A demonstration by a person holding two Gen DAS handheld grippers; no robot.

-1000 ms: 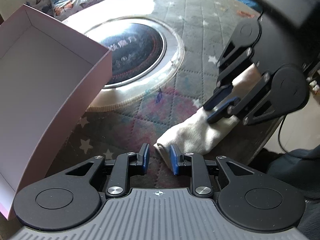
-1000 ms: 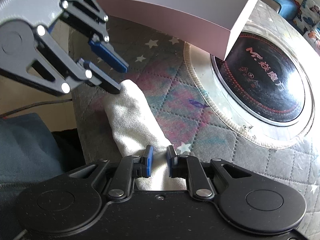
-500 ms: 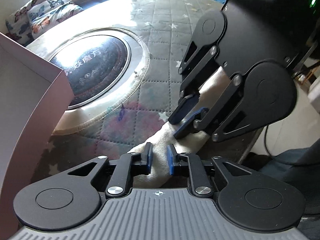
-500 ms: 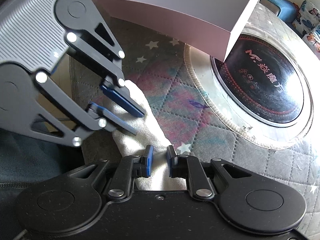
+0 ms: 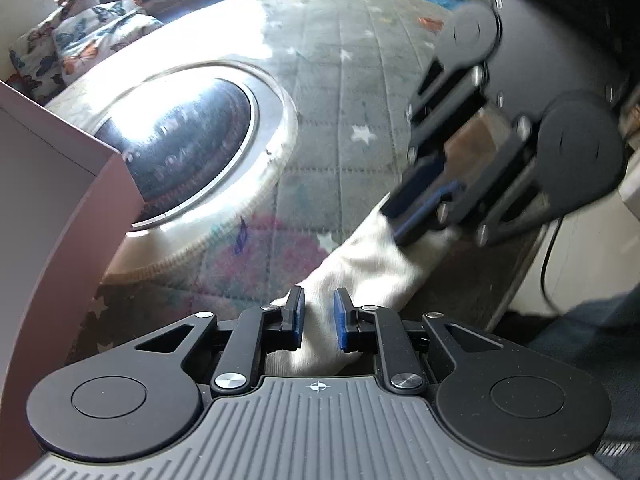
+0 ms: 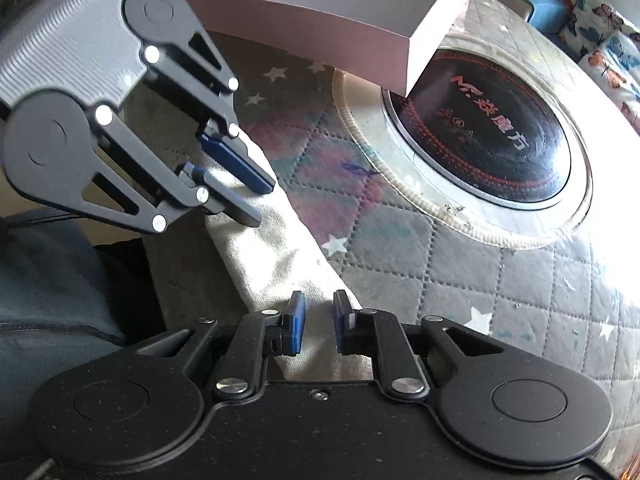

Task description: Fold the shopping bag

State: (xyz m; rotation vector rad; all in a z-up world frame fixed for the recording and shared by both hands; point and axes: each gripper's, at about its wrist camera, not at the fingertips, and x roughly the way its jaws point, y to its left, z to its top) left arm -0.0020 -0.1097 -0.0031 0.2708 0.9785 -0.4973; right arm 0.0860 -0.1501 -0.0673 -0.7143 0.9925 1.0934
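Left wrist view shows both grippers, left gripper (image 5: 317, 318) and right gripper (image 5: 422, 204), apparently pinching the rolled shopping bag (image 5: 360, 264); keep both nearly-closed grips level while you fold

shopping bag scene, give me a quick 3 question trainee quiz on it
1. True or false: the left gripper and the right gripper each grip one end of the folded white shopping bag.
2. What stands over the edge of the round black cooktop? A) a pink box B) a kettle C) a pan
3. Fill in: the bag lies on a quilted cover printed with white ____.

Key: 1 true; 2 A, the pink box; 3 stars, on the quilted cover.
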